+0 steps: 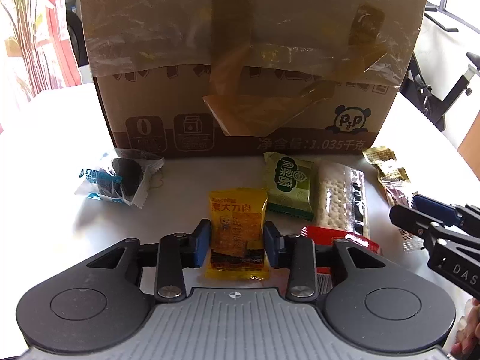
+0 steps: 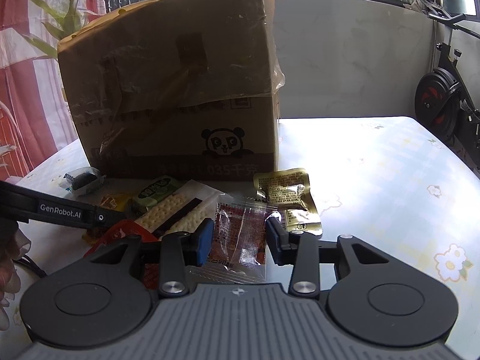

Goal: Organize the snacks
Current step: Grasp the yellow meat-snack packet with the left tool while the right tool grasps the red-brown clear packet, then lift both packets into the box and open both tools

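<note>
"GenRobot.AI" marks left claw; box reads "1.035".

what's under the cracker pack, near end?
The cracker pack overlaps a red packet at its near end; the far end lies against the green pastry pack. How far the red packet runs beneath is covered, partly by the left hand-held gripper.
</note>
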A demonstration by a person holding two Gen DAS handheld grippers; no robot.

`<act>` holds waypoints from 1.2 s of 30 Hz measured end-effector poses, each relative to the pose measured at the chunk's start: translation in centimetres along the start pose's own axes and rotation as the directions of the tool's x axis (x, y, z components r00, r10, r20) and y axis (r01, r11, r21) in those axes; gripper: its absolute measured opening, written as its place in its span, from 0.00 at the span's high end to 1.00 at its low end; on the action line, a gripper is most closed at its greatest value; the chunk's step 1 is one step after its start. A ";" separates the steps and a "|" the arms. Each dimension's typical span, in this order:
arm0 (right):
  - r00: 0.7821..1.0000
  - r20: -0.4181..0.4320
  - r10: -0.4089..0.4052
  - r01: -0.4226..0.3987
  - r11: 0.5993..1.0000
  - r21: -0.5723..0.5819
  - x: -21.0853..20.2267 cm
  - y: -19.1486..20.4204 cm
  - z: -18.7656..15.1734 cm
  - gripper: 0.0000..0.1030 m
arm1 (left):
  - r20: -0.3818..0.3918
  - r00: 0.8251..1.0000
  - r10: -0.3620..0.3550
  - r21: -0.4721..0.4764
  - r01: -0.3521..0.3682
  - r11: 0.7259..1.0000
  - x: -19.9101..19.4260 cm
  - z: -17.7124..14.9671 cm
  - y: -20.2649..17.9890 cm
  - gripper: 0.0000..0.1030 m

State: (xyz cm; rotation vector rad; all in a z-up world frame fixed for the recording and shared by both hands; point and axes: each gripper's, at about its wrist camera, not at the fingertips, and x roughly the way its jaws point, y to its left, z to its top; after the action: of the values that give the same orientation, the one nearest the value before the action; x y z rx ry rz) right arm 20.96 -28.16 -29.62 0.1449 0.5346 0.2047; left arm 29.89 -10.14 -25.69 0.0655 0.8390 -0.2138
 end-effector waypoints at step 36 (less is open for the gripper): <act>0.915 0.377 0.141 -0.093 0.985 -0.144 -0.9 3.7 21.3 0.61 | 0.455 0.884 -0.110 0.003 0.121 0.993 -11.8 18.4 5.9 0.68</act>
State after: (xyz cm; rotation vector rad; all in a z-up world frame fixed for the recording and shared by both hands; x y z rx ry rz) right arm 30.67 -26.54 -10.31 0.0932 0.1179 0.3177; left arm 36.91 -5.02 -4.79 -0.0585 0.3756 -0.3167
